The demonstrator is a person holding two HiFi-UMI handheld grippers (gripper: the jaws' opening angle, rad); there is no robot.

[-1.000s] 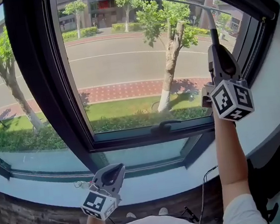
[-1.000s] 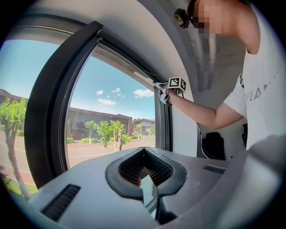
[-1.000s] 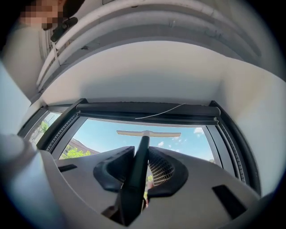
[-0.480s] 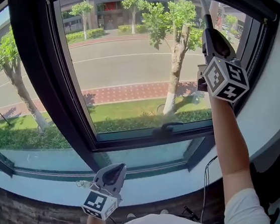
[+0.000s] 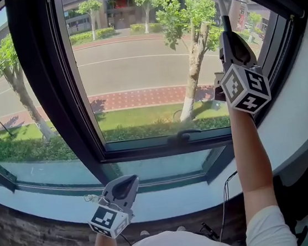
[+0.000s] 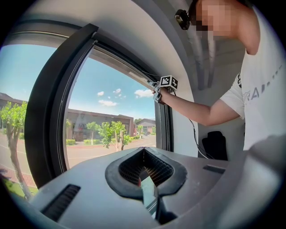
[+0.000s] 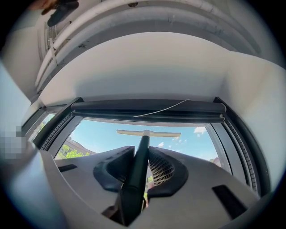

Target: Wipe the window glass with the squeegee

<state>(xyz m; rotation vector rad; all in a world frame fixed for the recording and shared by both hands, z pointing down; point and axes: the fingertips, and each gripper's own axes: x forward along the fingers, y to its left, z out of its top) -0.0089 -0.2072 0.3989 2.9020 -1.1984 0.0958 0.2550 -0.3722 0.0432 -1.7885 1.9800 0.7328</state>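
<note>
Sunlit window glass (image 5: 137, 77) fills the frame; at upper right the right claw (image 5: 225, 27) clamps the squeegee (image 7: 147, 133) handle, while the left claw (image 5: 123, 184) sits closed, empty, lower left.

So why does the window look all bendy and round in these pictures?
Head view: the wide lens bows the window frame, and sun throws crisp shadows beside the tree. Left gripper view: a fisheye circle with black corners, bending the frame into an arc. Right gripper view: same fisheye; the squeegee blade is sharp, its handle near the lens soft.
</note>
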